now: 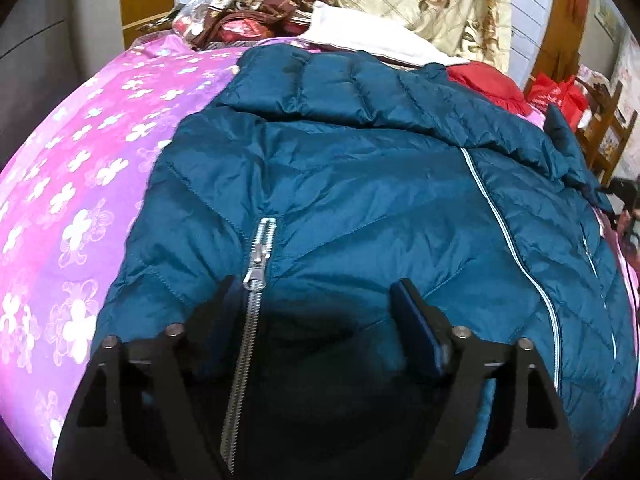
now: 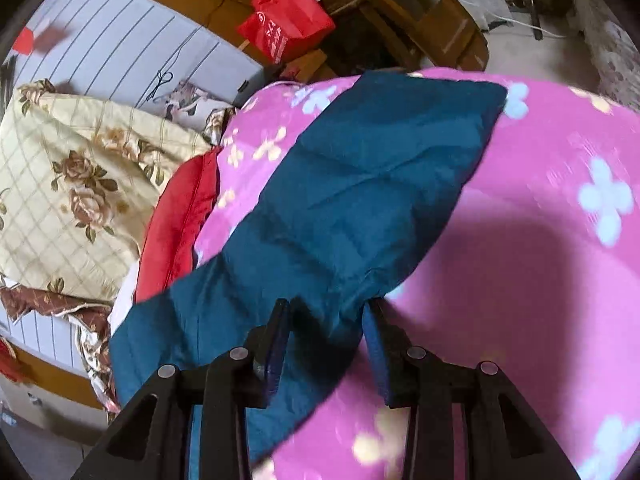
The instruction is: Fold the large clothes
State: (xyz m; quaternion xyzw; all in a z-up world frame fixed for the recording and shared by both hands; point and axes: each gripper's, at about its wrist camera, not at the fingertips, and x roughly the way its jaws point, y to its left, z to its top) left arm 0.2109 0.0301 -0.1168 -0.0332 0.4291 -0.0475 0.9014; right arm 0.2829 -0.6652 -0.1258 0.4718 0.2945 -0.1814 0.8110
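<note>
Although the teal quilted puffer jacket [image 1: 340,184] lies spread on the bed's pink flowered cover [image 1: 80,168], no finished fold shows; most of the folding looks still to come. The right gripper [image 2: 326,312] has its jaws clamped on the jacket's sleeve [image 2: 360,184], while the left gripper [image 1: 316,296] stands jaws apart over the zipped front.

Your blue puffy jacket [image 1: 360,184] is shiny, smooth cloth with stitched lines across it. Its zipper [image 1: 256,264] is bright silver metal with tiny teeth. The pink bedspread [image 1: 80,152] under it is soft, glossy cloth with flowers. Your left hand-held gripper [image 1: 316,300] is dull black plastic. The chair [image 1: 608,128] looks like brown wood.
</note>
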